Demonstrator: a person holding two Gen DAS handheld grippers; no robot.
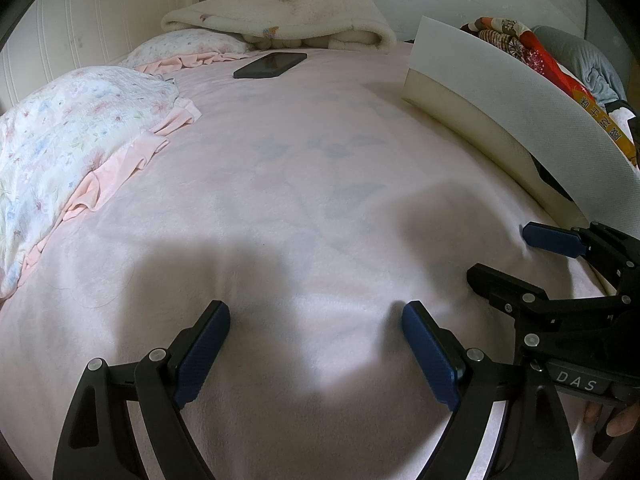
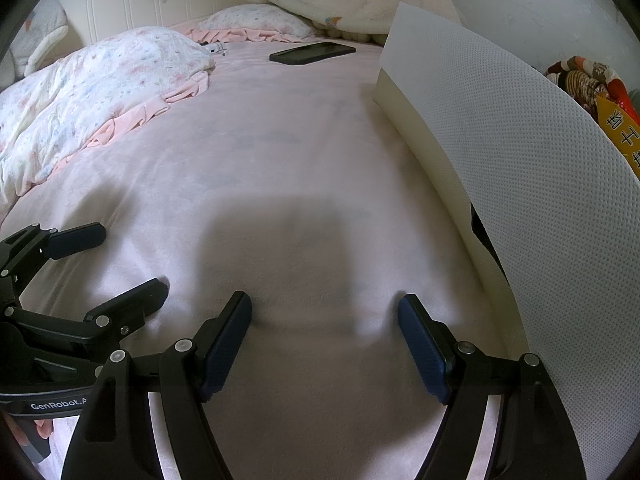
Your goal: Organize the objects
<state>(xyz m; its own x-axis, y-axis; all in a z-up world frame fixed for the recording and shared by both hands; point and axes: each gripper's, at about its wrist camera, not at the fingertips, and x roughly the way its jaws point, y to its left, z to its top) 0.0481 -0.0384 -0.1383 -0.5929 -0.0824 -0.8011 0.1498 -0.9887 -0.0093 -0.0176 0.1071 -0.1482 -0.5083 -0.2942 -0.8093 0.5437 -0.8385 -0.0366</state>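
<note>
A black phone [image 1: 271, 65] lies flat on the pink bed sheet [image 1: 280, 184] at the far end, near the pillows; it also shows in the right wrist view [image 2: 313, 53]. My left gripper [image 1: 316, 320] is open and empty, low over the near part of the sheet. My right gripper [image 2: 325, 312] is open and empty beside it, also low over the sheet. The right gripper shows at the right edge of the left wrist view [image 1: 500, 256], and the left gripper at the left edge of the right wrist view [image 2: 132, 260]. Both are far from the phone.
A white foam panel [image 1: 500, 100] stands on edge along the bed's right side, with patterned cloth [image 1: 532, 52] behind it. Two floral pillows [image 1: 68, 120] lie at the left. A cream blanket [image 1: 280, 12] is piled at the headboard. A small white item [image 2: 218, 49] lies by the pillows.
</note>
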